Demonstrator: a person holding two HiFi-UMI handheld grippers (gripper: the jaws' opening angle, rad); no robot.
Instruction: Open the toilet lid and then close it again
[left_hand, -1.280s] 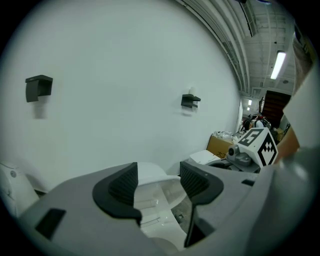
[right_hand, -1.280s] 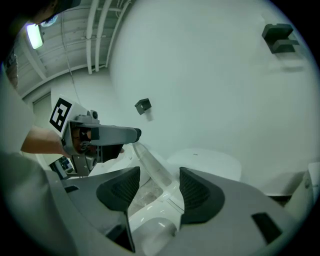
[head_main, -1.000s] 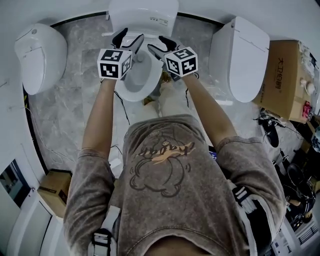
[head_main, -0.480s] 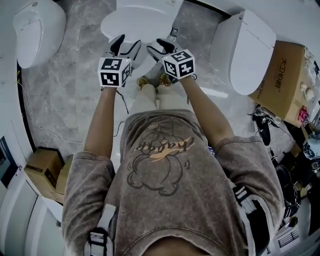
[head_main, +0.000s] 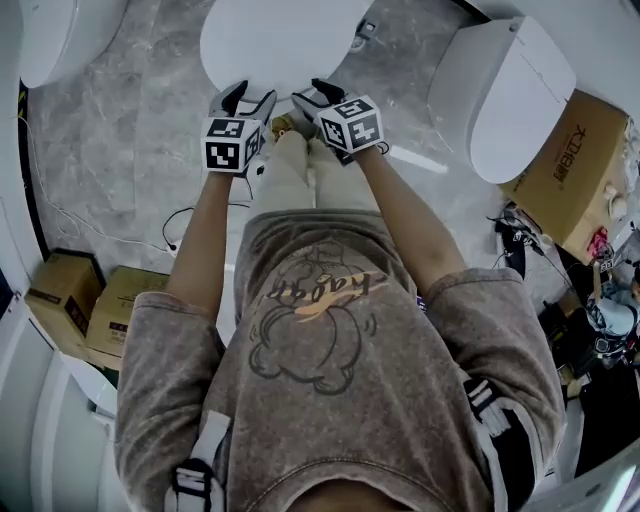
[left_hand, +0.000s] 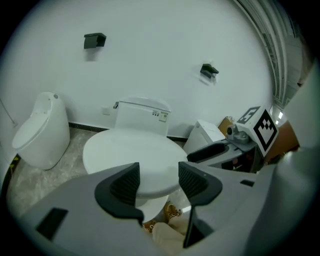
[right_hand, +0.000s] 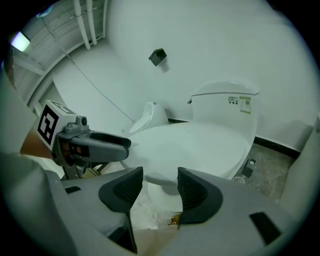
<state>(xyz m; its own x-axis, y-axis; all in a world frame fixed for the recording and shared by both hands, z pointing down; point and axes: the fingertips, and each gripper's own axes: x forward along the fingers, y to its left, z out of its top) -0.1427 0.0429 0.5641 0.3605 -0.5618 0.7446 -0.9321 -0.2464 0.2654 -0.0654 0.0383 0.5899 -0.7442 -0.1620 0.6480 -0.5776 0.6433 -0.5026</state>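
Observation:
The white toilet lid lies flat and closed over the bowl, in front of the tank. Both grippers hover side by side just short of the lid's near edge, apart from it. My left gripper is open with nothing between its black pads. My right gripper is open and empty too. The jaws of both have just been closing a little on empty air. The left gripper view frames the lid beyond my left gripper. In the right gripper view the lid lies past my right gripper.
A second toilet stands to the right and a third at the far left. Cardboard boxes sit at the right and the left. A cable trails over the marble floor. The person's legs stand below the grippers.
The lid stood raised with the seat and bowl showing; it now lies closed. Both grippers have drawn back and down from the toilet, towards the person.

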